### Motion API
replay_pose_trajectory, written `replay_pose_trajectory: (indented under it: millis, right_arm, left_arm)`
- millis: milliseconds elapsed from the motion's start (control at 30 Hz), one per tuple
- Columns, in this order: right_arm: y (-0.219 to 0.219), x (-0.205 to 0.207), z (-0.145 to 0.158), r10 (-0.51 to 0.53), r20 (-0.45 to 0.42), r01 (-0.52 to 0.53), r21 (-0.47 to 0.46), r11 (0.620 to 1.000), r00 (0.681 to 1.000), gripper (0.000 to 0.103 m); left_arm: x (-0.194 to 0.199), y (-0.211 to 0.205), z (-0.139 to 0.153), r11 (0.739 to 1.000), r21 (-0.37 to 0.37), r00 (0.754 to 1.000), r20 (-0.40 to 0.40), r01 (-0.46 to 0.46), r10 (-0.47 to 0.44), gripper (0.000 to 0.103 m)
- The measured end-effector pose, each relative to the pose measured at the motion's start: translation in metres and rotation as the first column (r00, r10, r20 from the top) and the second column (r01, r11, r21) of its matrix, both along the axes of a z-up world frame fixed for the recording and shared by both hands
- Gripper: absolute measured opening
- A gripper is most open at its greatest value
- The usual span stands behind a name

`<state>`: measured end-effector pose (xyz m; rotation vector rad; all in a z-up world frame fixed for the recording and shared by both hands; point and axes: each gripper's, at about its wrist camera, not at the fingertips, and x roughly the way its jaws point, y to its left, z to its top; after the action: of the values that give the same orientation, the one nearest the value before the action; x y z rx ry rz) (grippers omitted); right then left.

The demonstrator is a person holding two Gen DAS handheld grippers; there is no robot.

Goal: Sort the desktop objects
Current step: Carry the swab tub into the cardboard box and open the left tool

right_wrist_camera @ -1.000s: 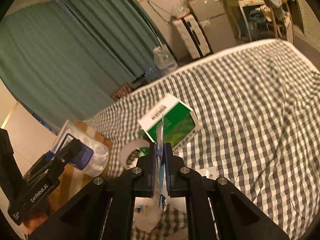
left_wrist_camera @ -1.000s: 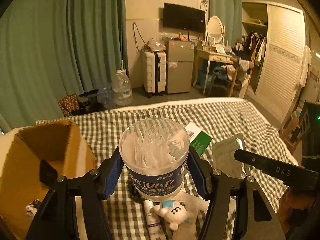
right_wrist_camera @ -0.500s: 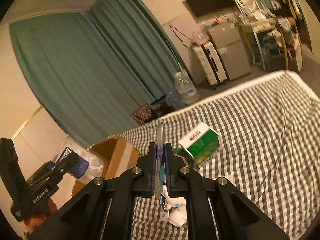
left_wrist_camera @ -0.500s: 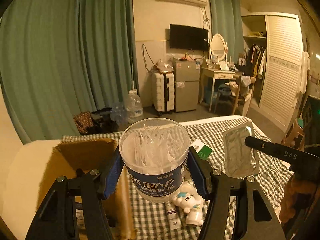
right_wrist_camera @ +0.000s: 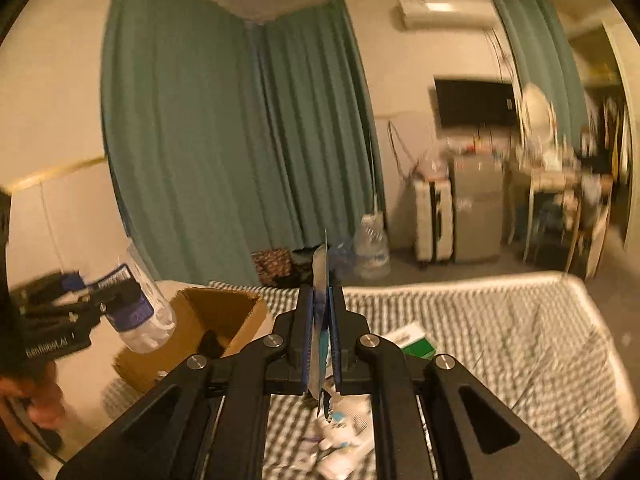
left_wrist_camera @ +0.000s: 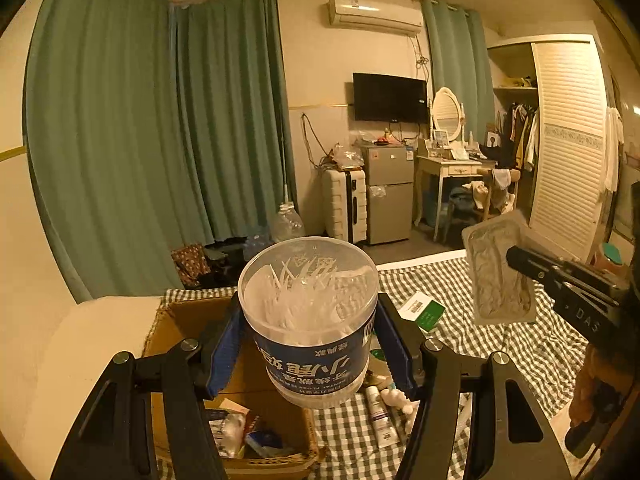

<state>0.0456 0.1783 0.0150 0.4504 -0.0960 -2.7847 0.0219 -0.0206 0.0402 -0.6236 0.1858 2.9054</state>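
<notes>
My left gripper is shut on a clear round tub of white floss picks with a blue label, held in the air above the right side of an open cardboard box. The tub also shows at the left in the right wrist view. My right gripper is shut on a thin silvery blister pack, seen edge-on. In the left wrist view the pack hangs in the air at right, above the checked bedspread.
On the bedspread lie a green and white carton, a small white tube and a white toy figure. The box holds several small packets. Beyond the bed are curtains, a suitcase and a small fridge.
Both grippers have risen and tilted up with their loads. The tub has moved over the box's right side. The blister pack is higher above the bed.
</notes>
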Motion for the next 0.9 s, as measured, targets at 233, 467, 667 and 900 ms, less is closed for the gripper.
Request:
replay_pose_trajectory:
  millis: [233, 467, 667, 900]
  right_arm:
    - [-0.034, 0.011, 0.006, 0.031, -0.076, -0.024, 0.085, 0.996, 0.997, 0.007]
    - [-0.059, 0.000, 0.009, 0.096, -0.066, -0.093, 0.043, 0.995, 0.993, 0.007]
    - [-0.102, -0.010, 0.005, 0.186, -0.058, -0.182, 0.068, 0.981, 0.981, 0.007]
    - [-0.144, -0.042, -0.018, 0.321, 0.056, -0.321, -0.006, 0.947, 0.946, 0.007]
  left_arm:
    - [-0.003, -0.030, 0.001, 1.000, 0.018, 1.000, 0.006, -0.020, 0.020, 0.064]
    - [-0.004, -0.061, 0.002, 0.997, -0.036, 0.998, -0.004, -0.069, 0.068, 0.064]
    - [-0.014, -0.097, -0.017, 0.989, -0.053, 0.990, 0.034, -0.136, 0.137, 0.064]
    - [-0.037, -0.112, -0.047, 0.985, -0.075, 0.983, 0.093, -0.153, 0.159, 0.064]
